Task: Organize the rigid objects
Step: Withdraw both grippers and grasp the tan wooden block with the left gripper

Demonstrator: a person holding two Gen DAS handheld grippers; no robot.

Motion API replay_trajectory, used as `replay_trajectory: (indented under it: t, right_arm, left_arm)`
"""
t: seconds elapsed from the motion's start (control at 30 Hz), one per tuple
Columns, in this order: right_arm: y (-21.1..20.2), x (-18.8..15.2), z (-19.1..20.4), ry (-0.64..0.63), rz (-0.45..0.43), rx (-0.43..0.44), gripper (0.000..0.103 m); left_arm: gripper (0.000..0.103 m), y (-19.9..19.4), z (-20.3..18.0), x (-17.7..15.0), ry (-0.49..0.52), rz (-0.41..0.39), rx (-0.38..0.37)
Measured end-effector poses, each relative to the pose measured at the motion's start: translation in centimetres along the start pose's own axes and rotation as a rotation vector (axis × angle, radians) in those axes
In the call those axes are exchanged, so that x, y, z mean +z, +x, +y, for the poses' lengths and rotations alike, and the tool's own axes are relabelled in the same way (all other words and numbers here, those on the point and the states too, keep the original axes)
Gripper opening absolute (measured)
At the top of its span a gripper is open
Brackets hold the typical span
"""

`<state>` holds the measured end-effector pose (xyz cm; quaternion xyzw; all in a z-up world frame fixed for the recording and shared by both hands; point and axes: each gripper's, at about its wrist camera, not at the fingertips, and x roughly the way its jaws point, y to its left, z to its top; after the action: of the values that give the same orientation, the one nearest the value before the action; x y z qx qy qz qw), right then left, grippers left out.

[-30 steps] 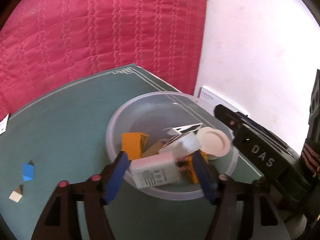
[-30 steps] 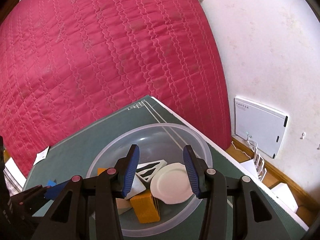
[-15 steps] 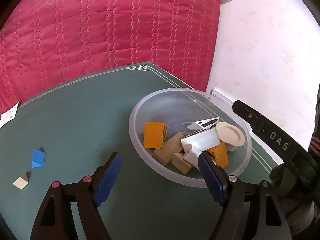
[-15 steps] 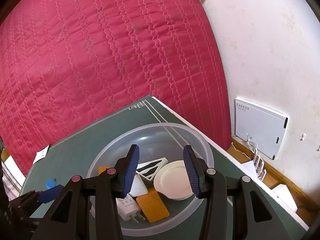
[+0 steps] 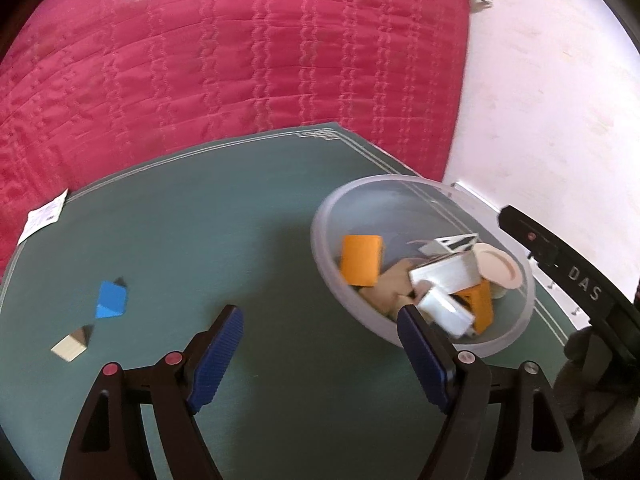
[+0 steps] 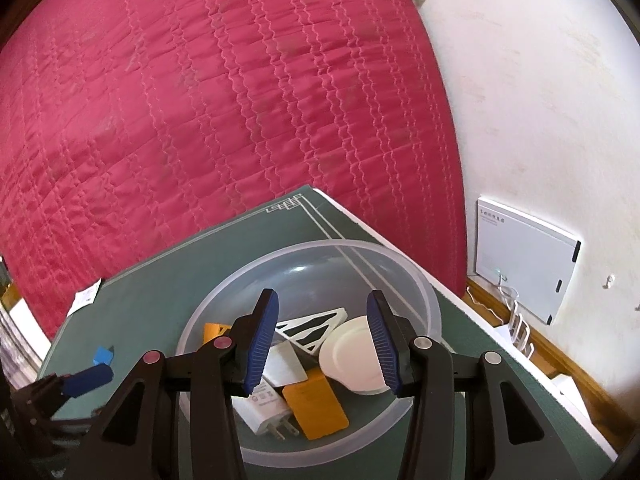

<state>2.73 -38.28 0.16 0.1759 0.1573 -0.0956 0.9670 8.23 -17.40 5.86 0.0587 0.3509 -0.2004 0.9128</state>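
A: Where are we w/ the left gripper (image 5: 320, 344)?

B: Jaws wide apart, nothing btwn the blue ribbed pads, just bare green table mat (image 5: 208, 240) under them. They've just been opening a touch more. It sits left of the clear round plastic bowl (image 5: 516, 344), nose tilted down.

A: And what's left to sort?

B: Two loose pieces, far left on the mat: the blue wooden wedge block (image 5: 112, 300) and, nearer us, the small pale wooden block w/ a brown face (image 5: 70, 346). Close together, not touching. Rest is in the bowl already: orange block (image 5: 360, 260), white charger plug (image 6: 264, 404), white round lid (image 6: 354, 354), flat orange card (image 6: 318, 408), white triangle frame (image 6: 312, 326), some tan blocks.

A: Right gripper (image 6: 322, 344)?

B: Hovers over the bowl, jaws part open, empty. We see the pads clear of the contents below. We'd guess it's just steadying/waiting.

A: So next step's the blue wedge, prob.

B: We think so. To do it well: swing left, line the pads up w/ two parallel flat faces, not the sloped one, or it'll squirt out on closing. Come down so the tips nearly meet the mat, close slow. Keep clear of the pale block so we don't nudge it. White paper slip (image 5: 44, 216) at the far left edge isn't rigid, leave it.
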Motion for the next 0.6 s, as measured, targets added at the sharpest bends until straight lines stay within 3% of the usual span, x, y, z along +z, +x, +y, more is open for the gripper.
replay_trajectory:
  t: [0.6]
  right_arm:
    - [-0.3,-1.6,2.9,-0.132,0.013,0.048,0.049]
  left_arm:
    - [0.083,-1.7,6.7,-1.8,-0.131,-0.004,0.162]
